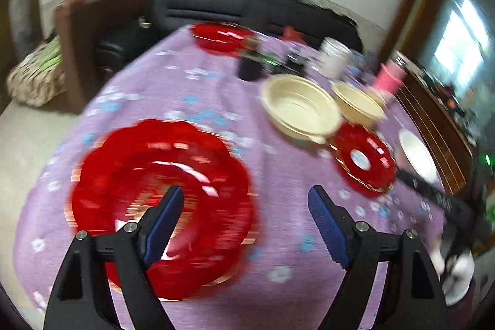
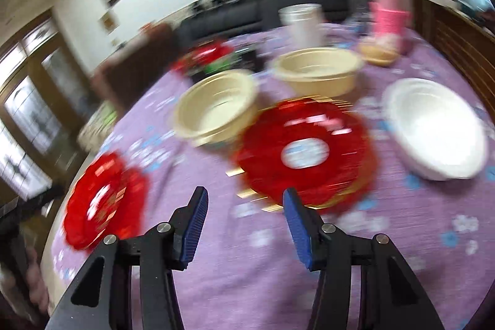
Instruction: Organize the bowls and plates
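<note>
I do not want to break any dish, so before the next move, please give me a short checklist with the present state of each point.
1. Left claw open and holding nothing: ok.
2. Right claw open and holding nothing: ok.
3. Large scalloped red plastic plate lies flat on the purple flowered tablecloth, under the left claw: ok.
4. Smaller red plate with the pale centre lies free ahead of the right claw: ok, though whether it touches the nearer cream plastic bowl I cannot tell.
5. White bowl away from the table edge: cannot tell.
6. Pictures sharp enough to aim: not ok, both are blurred.
</note>
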`<control>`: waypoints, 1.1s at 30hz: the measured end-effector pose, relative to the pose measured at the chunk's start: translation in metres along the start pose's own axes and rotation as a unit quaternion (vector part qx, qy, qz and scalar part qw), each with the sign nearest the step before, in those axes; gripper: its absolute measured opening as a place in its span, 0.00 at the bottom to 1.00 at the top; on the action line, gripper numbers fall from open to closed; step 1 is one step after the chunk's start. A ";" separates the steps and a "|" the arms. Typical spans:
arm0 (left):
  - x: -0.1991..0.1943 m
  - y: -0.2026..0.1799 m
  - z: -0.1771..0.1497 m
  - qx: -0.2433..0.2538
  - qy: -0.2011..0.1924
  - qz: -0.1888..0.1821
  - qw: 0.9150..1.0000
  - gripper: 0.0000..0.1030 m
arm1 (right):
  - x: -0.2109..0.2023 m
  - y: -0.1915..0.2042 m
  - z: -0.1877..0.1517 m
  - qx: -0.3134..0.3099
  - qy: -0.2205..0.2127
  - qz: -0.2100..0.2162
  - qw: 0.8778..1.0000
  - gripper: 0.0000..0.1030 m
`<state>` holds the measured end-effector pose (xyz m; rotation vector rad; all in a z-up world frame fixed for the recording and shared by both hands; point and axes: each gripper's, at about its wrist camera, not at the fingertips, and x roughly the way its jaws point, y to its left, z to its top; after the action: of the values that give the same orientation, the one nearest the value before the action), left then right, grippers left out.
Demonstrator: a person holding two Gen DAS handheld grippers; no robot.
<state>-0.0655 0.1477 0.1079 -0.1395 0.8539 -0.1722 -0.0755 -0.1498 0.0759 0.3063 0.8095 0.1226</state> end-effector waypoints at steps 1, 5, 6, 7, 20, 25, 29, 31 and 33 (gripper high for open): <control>0.006 -0.010 -0.001 0.006 0.008 -0.005 1.000 0.79 | 0.001 -0.011 0.004 0.013 -0.005 -0.021 1.000 0.53; 0.033 -0.043 -0.005 0.017 0.047 -0.036 0.998 0.79 | 0.026 -0.047 0.017 0.063 0.009 -0.065 0.996 0.53; 0.037 -0.050 -0.007 0.018 0.053 -0.040 0.998 0.79 | 0.034 -0.052 0.017 0.070 0.018 -0.064 0.995 0.52; 0.044 -0.057 -0.006 0.020 0.059 -0.042 0.997 0.79 | 0.044 -0.052 0.019 0.071 0.029 -0.065 0.995 0.52; 0.081 -0.086 -0.011 0.032 0.098 -0.049 0.993 0.79 | 0.060 -0.063 0.008 0.070 0.082 0.002 0.994 0.14; 0.092 -0.094 -0.015 0.040 0.112 -0.059 0.991 0.79 | 0.036 -0.061 -0.010 0.030 0.122 0.036 0.991 0.14; 0.107 -0.104 -0.019 0.047 0.129 -0.068 0.988 0.79 | 0.019 -0.064 -0.023 0.011 0.140 0.046 0.989 0.13; 0.117 -0.108 -0.021 0.046 0.143 -0.074 0.986 0.79 | 0.017 -0.066 -0.028 0.008 0.142 0.042 0.989 0.13; 0.126 -0.111 -0.021 0.043 0.151 -0.082 0.984 0.78 | 0.018 -0.069 -0.031 0.007 0.144 0.033 0.989 0.13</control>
<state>-0.0111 0.0125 0.0226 -0.1039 1.1362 -0.3910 -0.0866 -0.2042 0.0213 0.3331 1.0873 0.2280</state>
